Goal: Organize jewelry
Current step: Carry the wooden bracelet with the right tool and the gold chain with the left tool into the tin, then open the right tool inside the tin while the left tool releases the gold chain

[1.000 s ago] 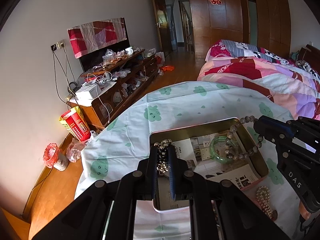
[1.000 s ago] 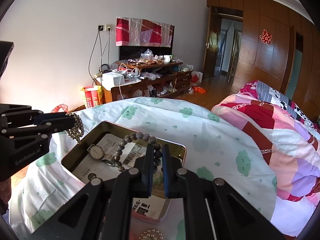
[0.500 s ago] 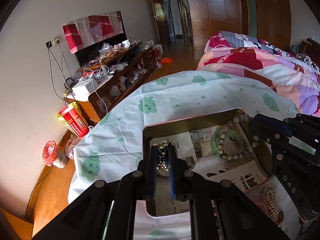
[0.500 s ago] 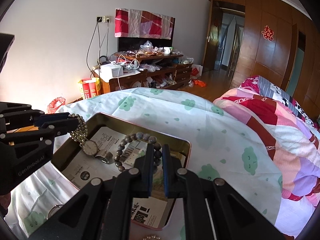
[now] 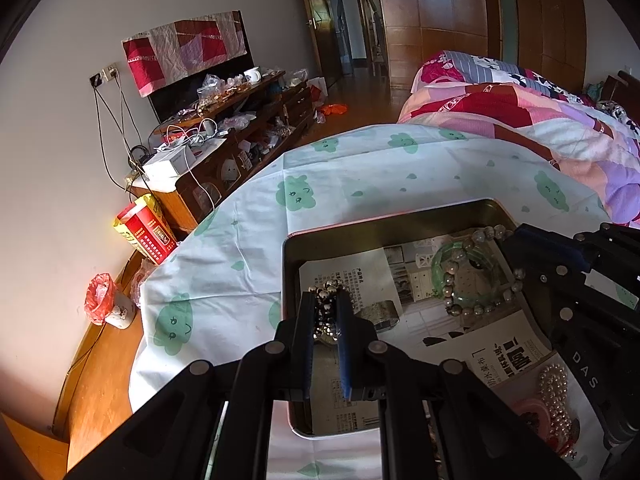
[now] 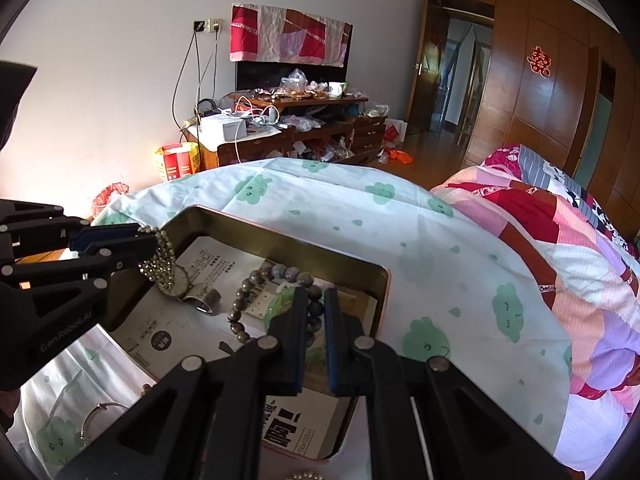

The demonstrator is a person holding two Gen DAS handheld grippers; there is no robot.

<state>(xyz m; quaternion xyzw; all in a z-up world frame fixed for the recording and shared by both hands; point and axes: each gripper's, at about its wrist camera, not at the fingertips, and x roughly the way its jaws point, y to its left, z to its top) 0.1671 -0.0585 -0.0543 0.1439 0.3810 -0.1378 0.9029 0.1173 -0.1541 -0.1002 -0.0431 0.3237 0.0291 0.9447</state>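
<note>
A shallow metal tin (image 5: 400, 226) lined with printed paper is set on a table covered by a pale cloth with green clouds (image 5: 360, 176). The left gripper (image 5: 325, 300) is pressed nearly together on a silver beaded watch strap (image 6: 160, 258), which hangs from its tips over the tin's left side, the watch face (image 6: 180, 282) lying on the paper below. The right gripper (image 6: 316, 300) is pinched on a bracelet of brown-grey beads (image 5: 476, 276), whose loop is draped over a green bangle (image 5: 448, 258) in the tin's right half. A pearl bracelet (image 5: 554, 392) is seen on the cloth near the tin's near-right corner, and a thin silver bangle (image 6: 96, 416) lies on the cloth near its left.
</note>
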